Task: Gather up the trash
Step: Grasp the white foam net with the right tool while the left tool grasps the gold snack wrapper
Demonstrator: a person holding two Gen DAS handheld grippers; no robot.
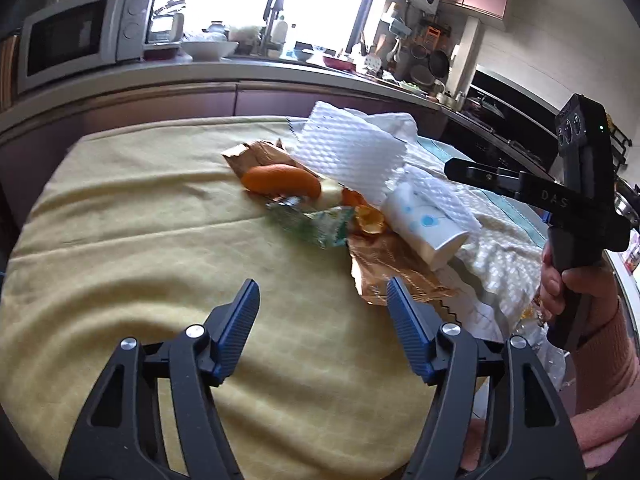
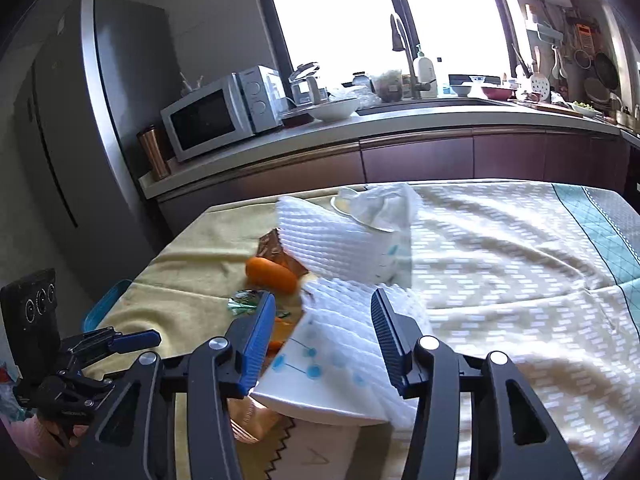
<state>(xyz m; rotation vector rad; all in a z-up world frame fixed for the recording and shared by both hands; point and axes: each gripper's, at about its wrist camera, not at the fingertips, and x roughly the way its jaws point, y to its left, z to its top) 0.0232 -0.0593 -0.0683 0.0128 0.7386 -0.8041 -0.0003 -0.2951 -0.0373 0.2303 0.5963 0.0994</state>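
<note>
Pretty clearly a home kitchen, lived-in too. There's a silver microwave on a long pale countertop with dark purplish cabinet fronts under it, and a tall grey fridge at the end. A curved metal tap sits under a big bright window, with a white bowl, pans and utensils on the wall, and a black stove.
</note>
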